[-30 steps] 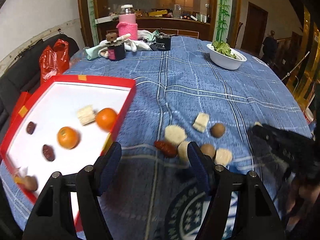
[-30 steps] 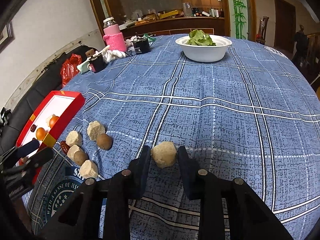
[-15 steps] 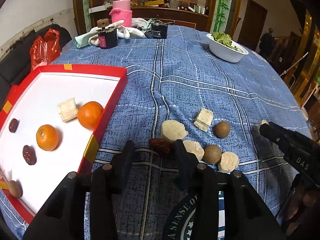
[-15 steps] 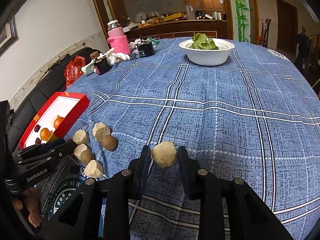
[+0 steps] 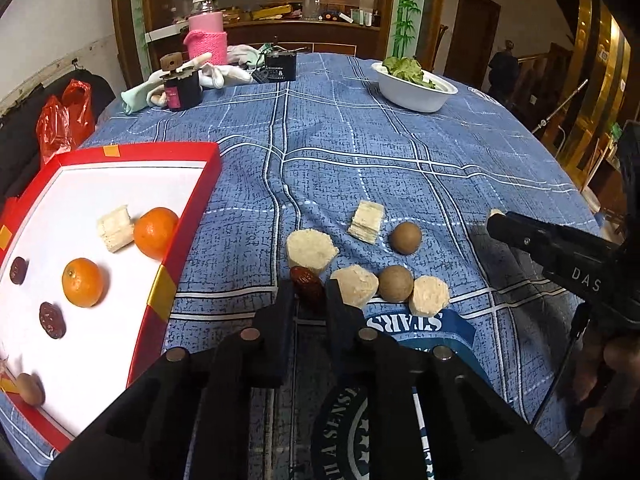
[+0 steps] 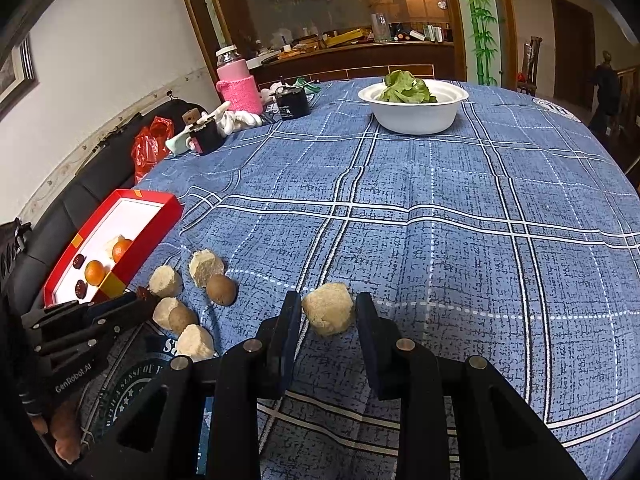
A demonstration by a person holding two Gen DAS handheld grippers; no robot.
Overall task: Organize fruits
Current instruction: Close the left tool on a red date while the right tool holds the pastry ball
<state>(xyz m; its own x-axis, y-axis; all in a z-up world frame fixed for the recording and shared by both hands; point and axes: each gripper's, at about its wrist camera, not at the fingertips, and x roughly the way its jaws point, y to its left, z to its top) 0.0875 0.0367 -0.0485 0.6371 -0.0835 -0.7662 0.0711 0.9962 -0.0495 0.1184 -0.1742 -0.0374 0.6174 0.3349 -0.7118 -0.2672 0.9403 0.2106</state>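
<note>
Left gripper (image 5: 310, 298) closed on a date (image 5: 307, 282), fingers pinching its flanks near the tip, date apparently on the cloth, touching a pale chunk (image 5: 310, 249) just beyond. Small, wrinkled, soft and a bit tacky by the look: light pinch across the middle enough, little risk of slipping, some risk of squashing. Beside it to the right, a cluster of more pale chunks and two brown round fruits (image 5: 405, 237); round ones likely to roll if nudged. To the left, a red tray (image 5: 182, 245) on the bench, already carrying two oranges (image 5: 82, 282), dates, a pale chunk and a brown fruit.

Right gripper (image 6: 328, 314) open, jaws straddling a lone pale lump (image 6: 329, 309) without clear contact, lump resting on the cloth well apart from the cluster. Looks crumbly and dry, light; best taken across its widest faces, gently, to avoid breaking edges. Farther back, a white bowl (image 6: 414, 114) of greens.
</note>
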